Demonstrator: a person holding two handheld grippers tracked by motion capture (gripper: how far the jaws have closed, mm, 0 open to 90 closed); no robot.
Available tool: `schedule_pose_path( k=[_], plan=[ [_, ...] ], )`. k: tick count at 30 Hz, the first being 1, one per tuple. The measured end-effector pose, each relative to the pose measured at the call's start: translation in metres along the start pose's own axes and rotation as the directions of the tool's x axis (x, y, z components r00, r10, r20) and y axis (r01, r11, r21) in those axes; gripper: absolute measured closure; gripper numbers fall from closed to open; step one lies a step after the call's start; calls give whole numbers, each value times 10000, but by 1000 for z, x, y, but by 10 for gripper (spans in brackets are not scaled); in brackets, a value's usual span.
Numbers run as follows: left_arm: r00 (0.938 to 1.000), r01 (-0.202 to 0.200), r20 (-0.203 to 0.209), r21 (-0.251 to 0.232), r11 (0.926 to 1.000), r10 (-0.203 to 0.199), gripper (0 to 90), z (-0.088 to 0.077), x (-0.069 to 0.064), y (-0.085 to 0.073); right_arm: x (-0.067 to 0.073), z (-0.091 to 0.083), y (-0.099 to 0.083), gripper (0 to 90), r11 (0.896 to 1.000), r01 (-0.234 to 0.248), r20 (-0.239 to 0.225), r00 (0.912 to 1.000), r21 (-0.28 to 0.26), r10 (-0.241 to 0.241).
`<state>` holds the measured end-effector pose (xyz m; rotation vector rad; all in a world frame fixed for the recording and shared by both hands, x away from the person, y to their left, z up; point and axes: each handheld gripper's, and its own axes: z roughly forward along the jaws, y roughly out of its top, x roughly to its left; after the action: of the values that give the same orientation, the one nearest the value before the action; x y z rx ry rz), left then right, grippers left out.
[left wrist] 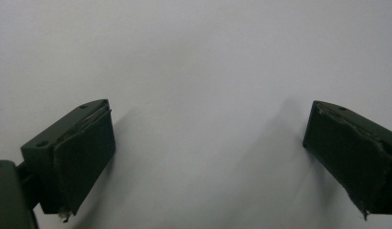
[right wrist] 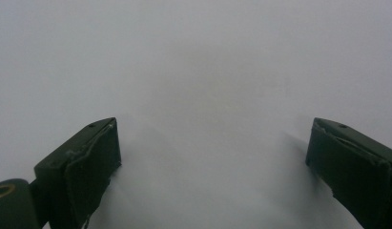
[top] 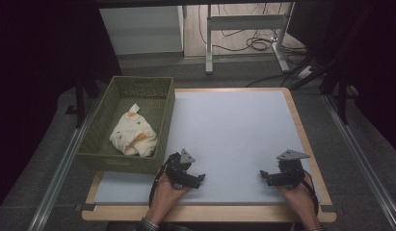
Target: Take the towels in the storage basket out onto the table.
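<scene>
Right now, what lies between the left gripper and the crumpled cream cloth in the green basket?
In the high view, the olive-green basket's near wall separates the left gripper from the crumpled cream cloth with orange spots.

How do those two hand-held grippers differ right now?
The left hand-held gripper sits close beside the green basket with the crumpled cloth; the right hand-held gripper sits far from it, near the white mat's right edge. Their jaws point toward each other. Both are open, empty, low over the mat.

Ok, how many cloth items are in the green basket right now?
1: a crumpled cream cloth with orange patches lies in the green basket, toward its near end. Others may be hidden beneath.
</scene>
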<state>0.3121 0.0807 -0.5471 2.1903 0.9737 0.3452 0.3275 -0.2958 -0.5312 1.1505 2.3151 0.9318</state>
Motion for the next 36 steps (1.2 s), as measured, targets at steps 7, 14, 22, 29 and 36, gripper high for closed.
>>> schedule_pose_path(
  k=[7,14,22,29,36],
  plan=[
    [10000,38,-7,61,10000,-38,30,0,0,1,0,0,0,42,10000,-3,-10,10000,1,3],
    [10000,36,-21,8,10000,-36,29,0,-1,1,0,0,0,42,10000,-3,-16,10000,0,3],
    [10000,35,80,29,10000,-35,17,1,-1,0,0,0,0,43,10000,-6,-19,10000,1,6],
    [10000,-49,86,69,10000,48,7,0,-1,1,0,0,0,43,10000,-8,-26,10000,2,8],
    [9996,-173,223,100,9998,171,13,0,-3,3,0,0,0,43,10000,-8,-19,10000,-1,8]
  ],
)
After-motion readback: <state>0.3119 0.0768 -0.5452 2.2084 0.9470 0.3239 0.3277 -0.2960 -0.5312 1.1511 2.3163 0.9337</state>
